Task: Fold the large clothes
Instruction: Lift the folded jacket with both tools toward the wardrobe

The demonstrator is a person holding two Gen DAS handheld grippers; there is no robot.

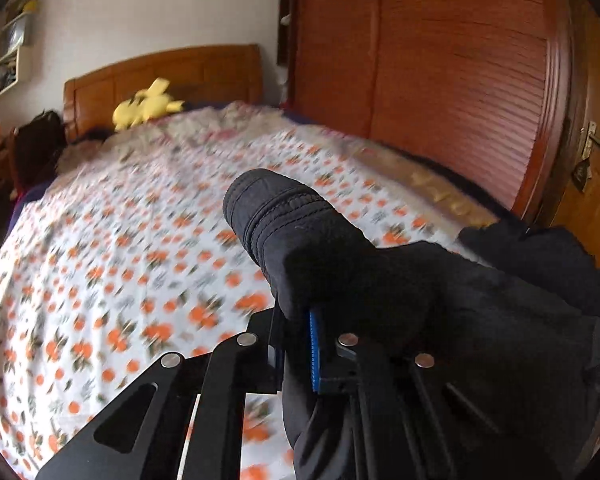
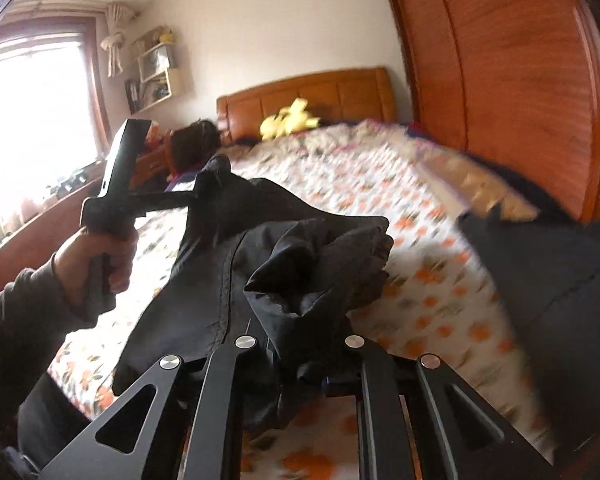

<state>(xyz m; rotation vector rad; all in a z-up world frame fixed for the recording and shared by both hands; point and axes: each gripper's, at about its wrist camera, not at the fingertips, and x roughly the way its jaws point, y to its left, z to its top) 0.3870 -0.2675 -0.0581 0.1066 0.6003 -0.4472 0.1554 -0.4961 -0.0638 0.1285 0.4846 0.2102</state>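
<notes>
Your left tool (image 1: 296, 344) is clamped on a thick stitched hem of the black garment (image 1: 380, 280), with cloth bunched over the blue pad (image 1: 315, 354). Your right tool (image 2: 300, 364) is clamped on another bunched part of it. The garment hangs stretched between both tools, lifted above the bed (image 1: 100, 240) with the orange-flower sheet. Your left hand (image 2: 100, 264) grips the tool handle. The frames are motion-blurred.

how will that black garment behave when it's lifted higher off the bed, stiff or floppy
Probably floppy: the black fabric garment sags and bunches between the left tongs and right tongs. Its thick stitched cuff suggests some weight, so loose parts will likely drape onto the floral bedsheet.
</notes>
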